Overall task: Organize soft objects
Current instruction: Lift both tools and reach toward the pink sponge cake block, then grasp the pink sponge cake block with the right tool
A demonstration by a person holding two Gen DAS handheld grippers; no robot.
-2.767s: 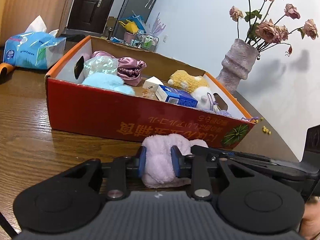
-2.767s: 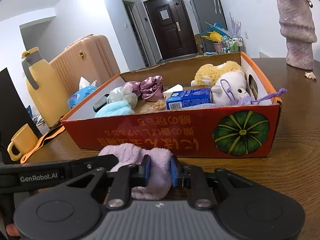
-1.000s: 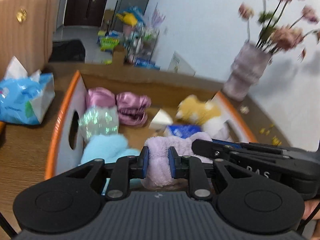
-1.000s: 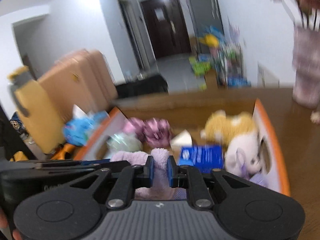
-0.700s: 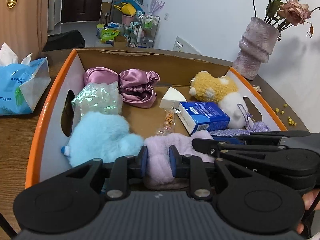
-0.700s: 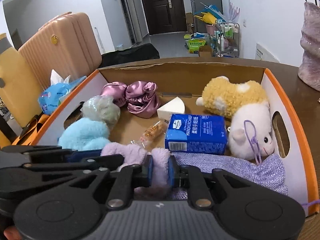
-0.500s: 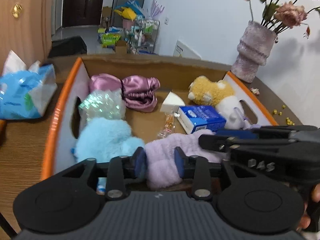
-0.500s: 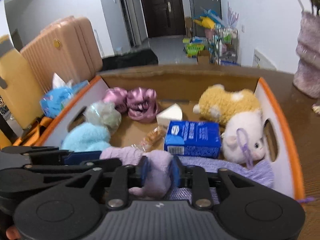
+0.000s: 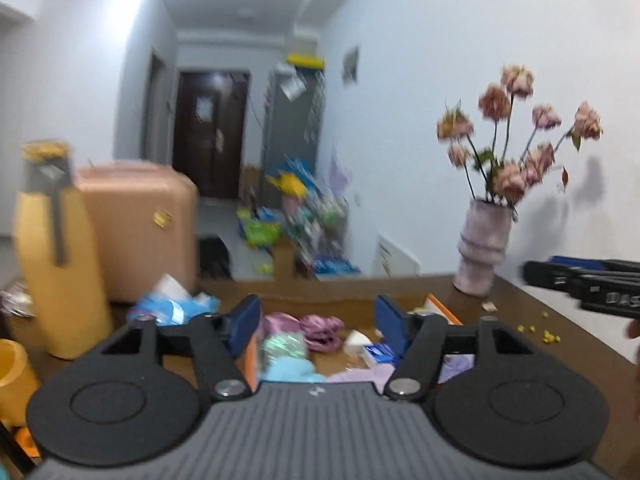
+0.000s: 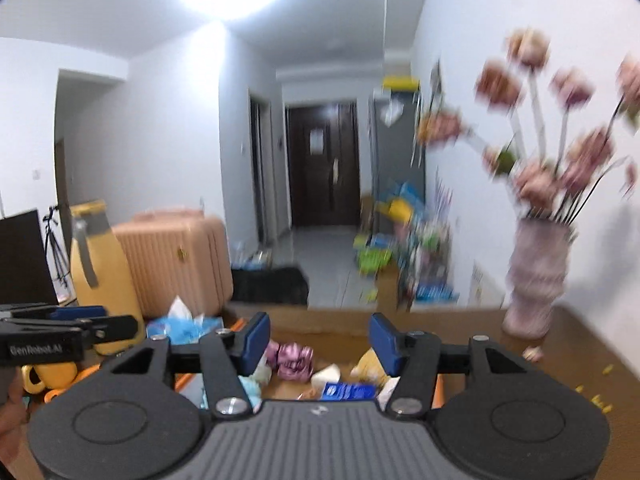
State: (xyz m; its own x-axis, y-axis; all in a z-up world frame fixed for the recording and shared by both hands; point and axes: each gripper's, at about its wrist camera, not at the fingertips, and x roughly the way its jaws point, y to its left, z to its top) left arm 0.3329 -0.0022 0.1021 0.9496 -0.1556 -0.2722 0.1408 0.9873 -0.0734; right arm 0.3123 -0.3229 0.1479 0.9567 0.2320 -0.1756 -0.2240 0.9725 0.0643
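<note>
The lilac fluffy piece (image 9: 356, 374) lies at the near side of the orange-rimmed cardboard box (image 9: 442, 314), just past my left gripper's body. My left gripper (image 9: 319, 322) hangs above the box. Its jaws are opening and nothing is between the blue pads. My right gripper (image 10: 319, 338) is also above the box (image 10: 320, 326), jaws opening and empty. The lilac piece is hidden from the right wrist view. Inside the box lie a purple satin scrunchie (image 9: 320, 326), a light blue fluffy item (image 9: 286, 368), a blue carton (image 10: 348, 390) and a yellow plush (image 10: 370, 362).
A yellow thermos (image 9: 56, 256) and yellow mug (image 9: 12, 376) stand left of the box, with a blue tissue pack (image 9: 172, 308) beside them. A pink vase of dried roses (image 9: 484, 248) stands at the back right on the wooden table. A pink suitcase (image 9: 140, 228) stands beyond.
Both grippers let go of the lilac fluffy piece, leaving it in the box. Both opened, rose and tilted up, so the box sank low in both views.
</note>
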